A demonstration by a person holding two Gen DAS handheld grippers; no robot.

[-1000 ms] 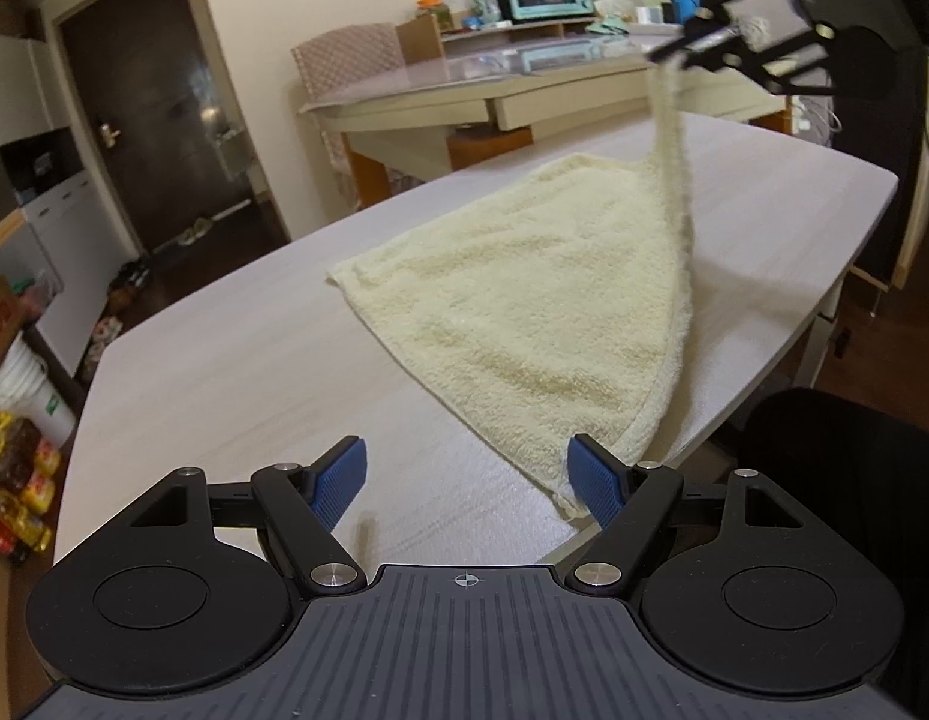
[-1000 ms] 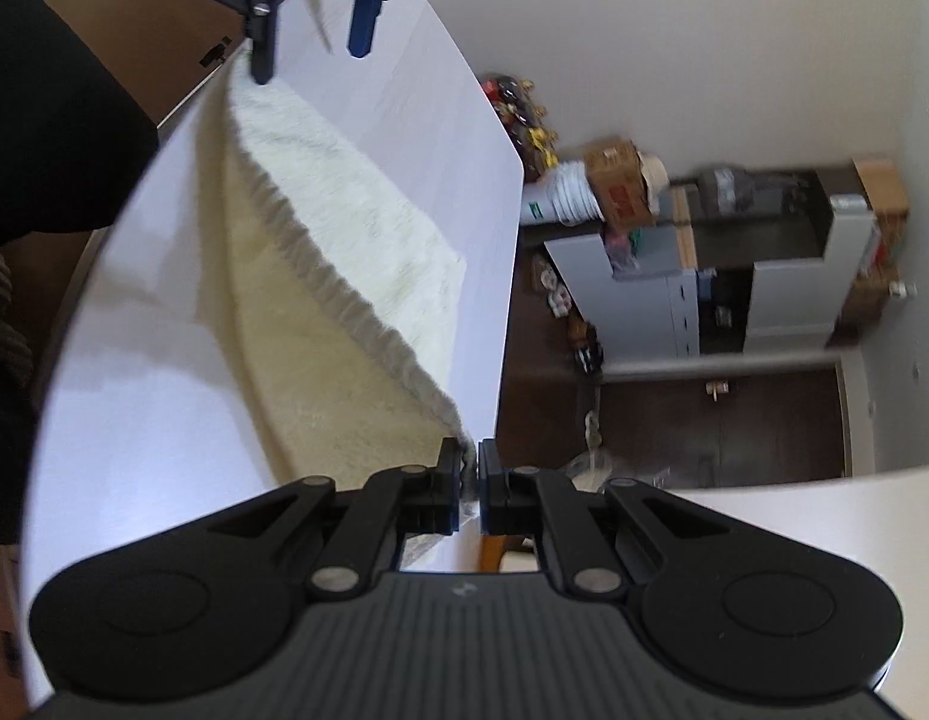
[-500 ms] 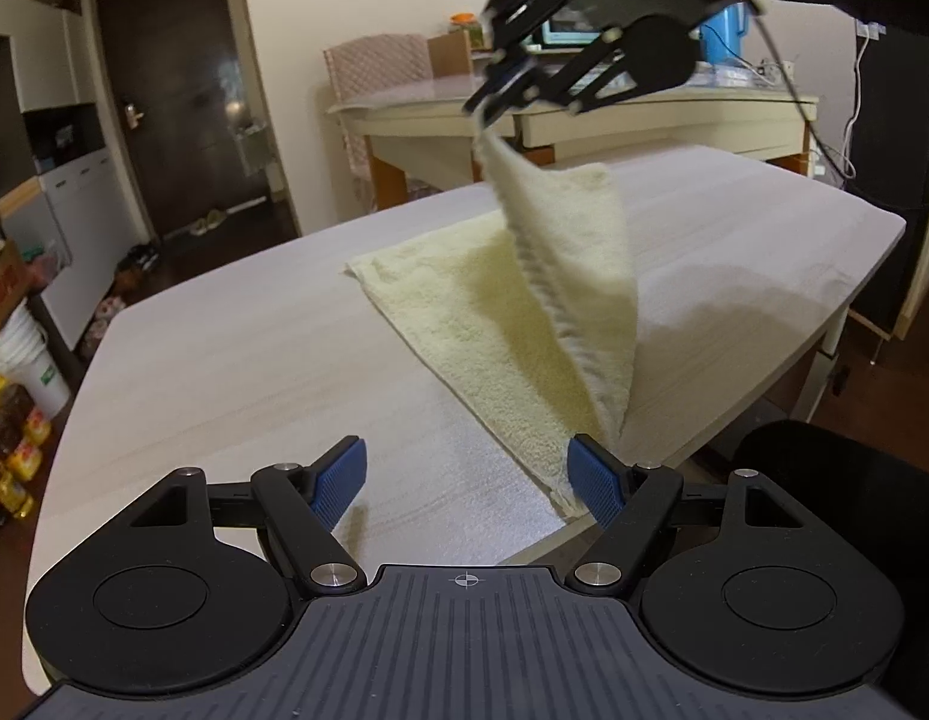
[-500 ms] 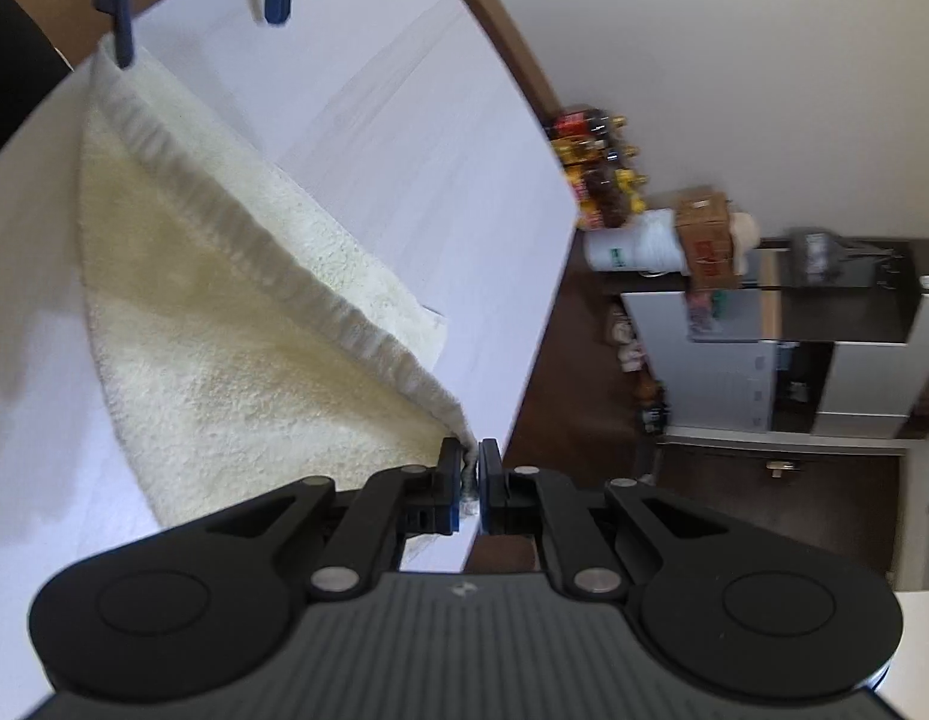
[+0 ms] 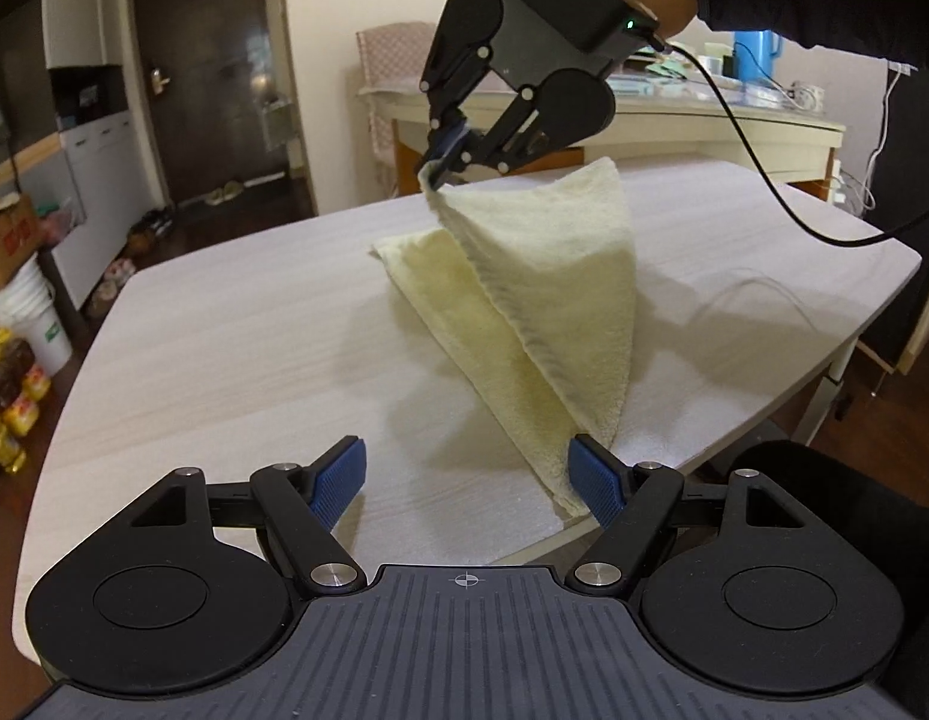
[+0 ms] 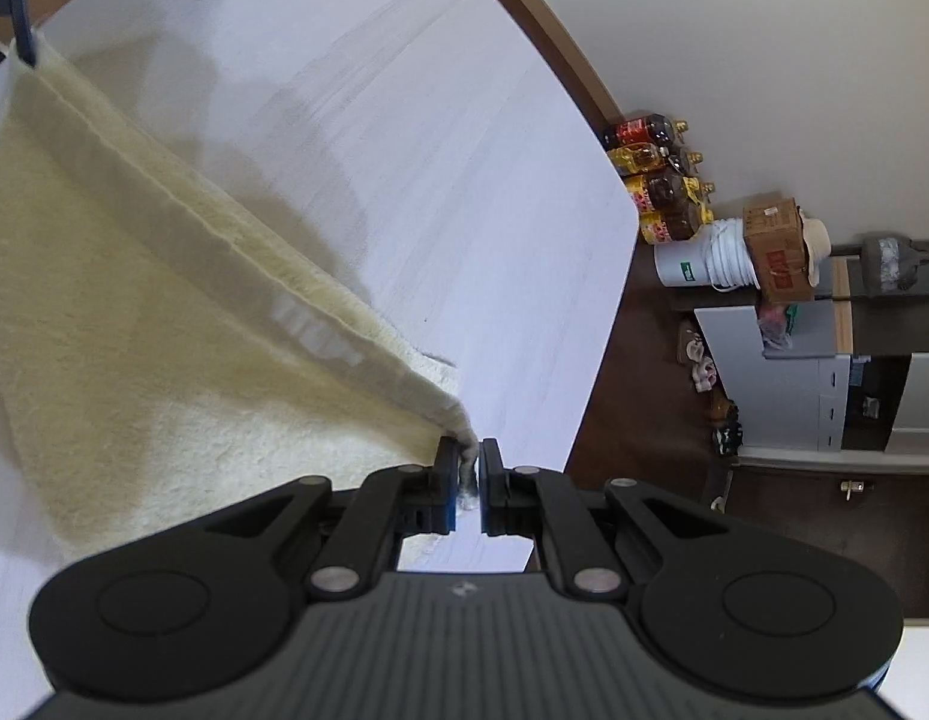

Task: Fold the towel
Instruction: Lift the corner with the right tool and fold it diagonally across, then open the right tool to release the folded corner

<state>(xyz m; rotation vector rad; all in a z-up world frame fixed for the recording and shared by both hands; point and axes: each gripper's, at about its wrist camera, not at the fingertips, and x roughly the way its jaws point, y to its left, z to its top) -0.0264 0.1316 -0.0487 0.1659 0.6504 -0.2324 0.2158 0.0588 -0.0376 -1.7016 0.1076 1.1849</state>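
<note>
A pale yellow towel (image 5: 542,300) lies partly on the light wooden table (image 5: 224,330), its near corner at the table's front edge. My right gripper (image 5: 443,159) is shut on a far corner of the towel (image 6: 134,330) and holds it up over the rest, so the cloth hangs as a tent. In the right wrist view the corner sits pinched between the pads of that gripper (image 6: 469,474). My left gripper (image 5: 470,480) is open and empty, low over the table's front edge, with its right pad beside the towel's near corner.
A second table (image 5: 644,114) with a blue jug and clutter stands behind. A black cable (image 5: 764,180) trails from the right gripper. A white bucket (image 5: 29,318), bottles and a box stand on the floor at left. A dark door (image 5: 206,60) is at the back.
My right gripper has carried the lifted corner leftward and lower across the towel, folding it over. The left gripper has stayed open at the near corner.
</note>
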